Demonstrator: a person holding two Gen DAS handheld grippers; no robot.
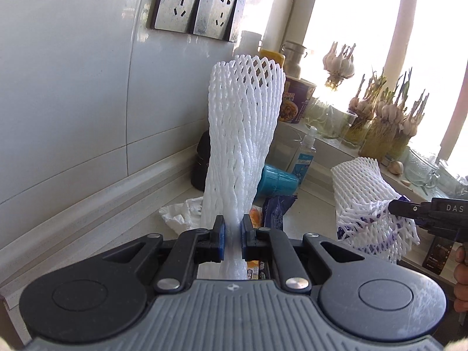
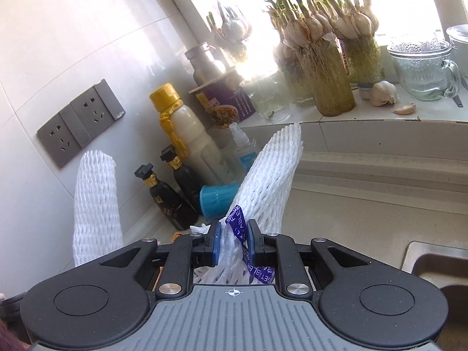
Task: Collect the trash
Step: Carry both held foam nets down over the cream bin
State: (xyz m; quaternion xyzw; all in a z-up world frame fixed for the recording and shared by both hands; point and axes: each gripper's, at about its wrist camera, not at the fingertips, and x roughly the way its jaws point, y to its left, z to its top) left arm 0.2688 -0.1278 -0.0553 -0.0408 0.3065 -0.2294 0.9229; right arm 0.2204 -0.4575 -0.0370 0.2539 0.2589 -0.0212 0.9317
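My left gripper (image 1: 232, 234) is shut on the lower end of a white foam fruit net (image 1: 242, 122) that stands up tall in front of the wall. My right gripper (image 2: 233, 239) is shut on a second white foam net (image 2: 272, 172) bunched with a purple printed wrapper (image 2: 239, 222). The right gripper (image 1: 392, 207) and its net (image 1: 362, 193) also show at the right of the left wrist view, and the left net (image 2: 95, 201) stands at the left of the right wrist view. On the counter lie a white plastic bag (image 1: 181, 213), a purple wrapper (image 1: 276, 210) and a tipped blue cup (image 1: 278, 180).
Two dark bottles (image 2: 166, 199), a white bottle with a gold cap (image 2: 190, 140) and a spray bottle (image 1: 305, 152) stand in the corner. Jars of sprouting garlic (image 2: 327, 67) and a glass mug (image 2: 421, 64) line the sill. A sink (image 2: 433, 263) sits at right. Wall sockets (image 1: 199, 8) hang above.
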